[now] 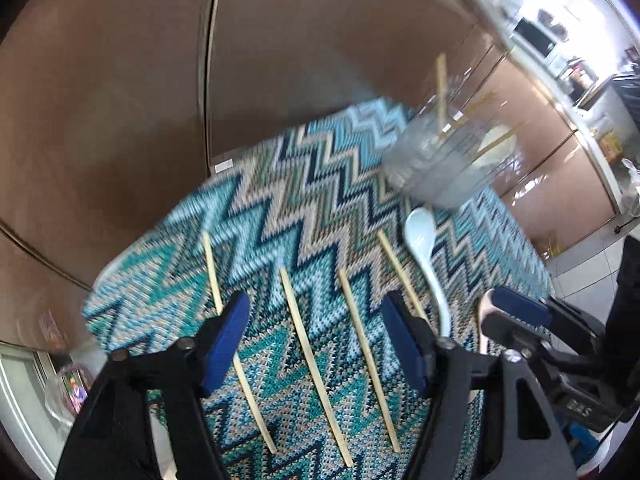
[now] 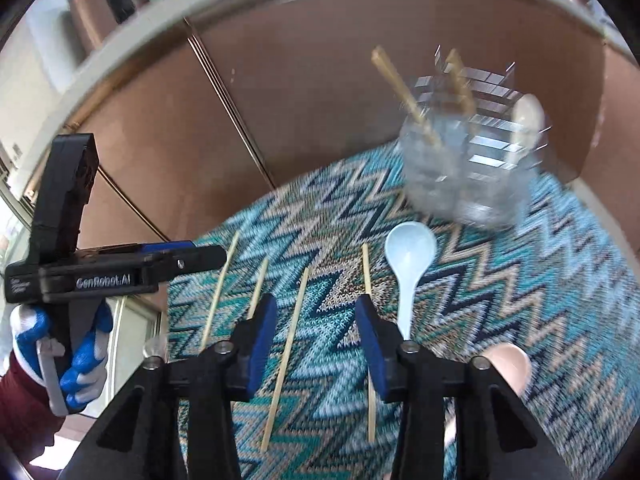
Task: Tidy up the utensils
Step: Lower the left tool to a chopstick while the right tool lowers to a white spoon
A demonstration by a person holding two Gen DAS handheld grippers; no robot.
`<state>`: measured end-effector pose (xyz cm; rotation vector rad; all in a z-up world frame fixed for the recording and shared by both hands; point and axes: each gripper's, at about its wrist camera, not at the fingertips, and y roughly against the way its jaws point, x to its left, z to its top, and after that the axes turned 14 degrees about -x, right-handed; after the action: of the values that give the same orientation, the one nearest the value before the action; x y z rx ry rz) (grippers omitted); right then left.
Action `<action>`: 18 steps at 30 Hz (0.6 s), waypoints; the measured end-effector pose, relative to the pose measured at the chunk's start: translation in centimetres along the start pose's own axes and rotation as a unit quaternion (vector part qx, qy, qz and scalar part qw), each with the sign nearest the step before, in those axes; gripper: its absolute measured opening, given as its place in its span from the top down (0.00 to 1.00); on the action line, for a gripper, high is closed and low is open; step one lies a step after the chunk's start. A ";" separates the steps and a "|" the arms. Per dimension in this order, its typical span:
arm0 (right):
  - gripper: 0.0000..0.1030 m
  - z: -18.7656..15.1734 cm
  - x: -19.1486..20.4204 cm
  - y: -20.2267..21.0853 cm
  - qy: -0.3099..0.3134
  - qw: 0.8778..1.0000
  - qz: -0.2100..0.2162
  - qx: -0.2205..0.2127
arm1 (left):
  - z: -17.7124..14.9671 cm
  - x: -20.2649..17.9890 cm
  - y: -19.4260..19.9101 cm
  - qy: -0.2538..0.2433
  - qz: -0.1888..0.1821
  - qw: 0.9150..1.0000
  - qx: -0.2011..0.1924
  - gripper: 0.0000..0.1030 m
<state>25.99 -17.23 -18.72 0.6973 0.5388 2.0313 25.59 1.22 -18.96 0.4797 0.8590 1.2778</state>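
Several wooden chopsticks (image 1: 308, 360) lie side by side on a blue zigzag mat (image 1: 280, 200). My left gripper (image 1: 316, 340) hovers open over them, with two sticks on the mat under its gap. My right gripper (image 2: 316, 344) is also open, narrower, above one chopstick (image 2: 294, 360) that its pads do not touch. A white spoon (image 2: 410, 256) lies just right of the sticks. Beyond it stands a clear glass holder (image 2: 468, 160) with chopsticks and a pale spoon inside. A beige spoon (image 2: 508, 364) lies partly hidden behind my right gripper's finger.
The mat rests on a brown table (image 1: 120, 120) with metal seams. A gloved hand (image 2: 76, 360) holds the left gripper (image 2: 208, 254) at the mat's left edge. A small clear glass (image 2: 154, 346) stands by that edge. Kitchen counters (image 1: 560, 40) lie beyond the table.
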 end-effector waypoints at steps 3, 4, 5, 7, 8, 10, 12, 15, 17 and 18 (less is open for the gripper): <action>0.72 0.6 -0.9 -3.8 -0.004 0.999 -0.001 0.040 | -0.2 0.2 -2.5 0.005 0.004 0.999 0.038 0.55; 0.73 0.7 -1.0 -4.7 -0.003 0.999 -0.003 0.050 | -0.3 0.4 -3.3 0.008 0.007 0.999 0.051 0.56; 0.74 0.7 -1.2 -5.4 -0.001 0.998 -0.004 0.058 | -0.2 0.4 -3.8 0.009 0.009 0.998 0.058 0.59; 0.79 0.9 -1.6 -7.5 0.005 0.996 -0.017 0.082 | -0.2 0.6 -4.8 0.013 0.015 0.997 0.074 0.65; 0.80 1.0 -1.8 -8.2 0.007 0.996 -0.021 0.089 | -0.2 0.7 -5.2 0.015 0.016 0.996 0.081 0.68; 0.81 1.0 -2.2 -9.7 0.011 0.994 -0.031 0.106 | -0.2 0.9 -6.0 0.016 0.018 0.995 0.095 0.72; 0.82 1.1 -2.7 -10.7 0.010 0.992 -0.036 0.119 | -0.1 0.8 -6.7 0.018 0.021 0.994 0.105 0.73; 0.82 1.1 -3.2 -11.9 0.009 0.990 -0.043 0.135 | 0.0 0.7 -7.7 0.014 0.026 0.993 0.118 0.81; 0.83 1.2 -3.3 -12.6 0.011 0.989 -0.045 0.141 | 0.0 0.7 -8.2 0.012 0.031 0.991 0.126 0.84; 0.84 1.1 -3.4 -12.9 0.014 0.988 -0.047 0.146 | -0.1 0.7 -8.5 0.012 0.035 0.991 0.132 0.86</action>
<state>36.10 -13.53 -26.67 0.8004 0.8816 1.8954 30.90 -0.32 -25.51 0.7104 1.0455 1.2423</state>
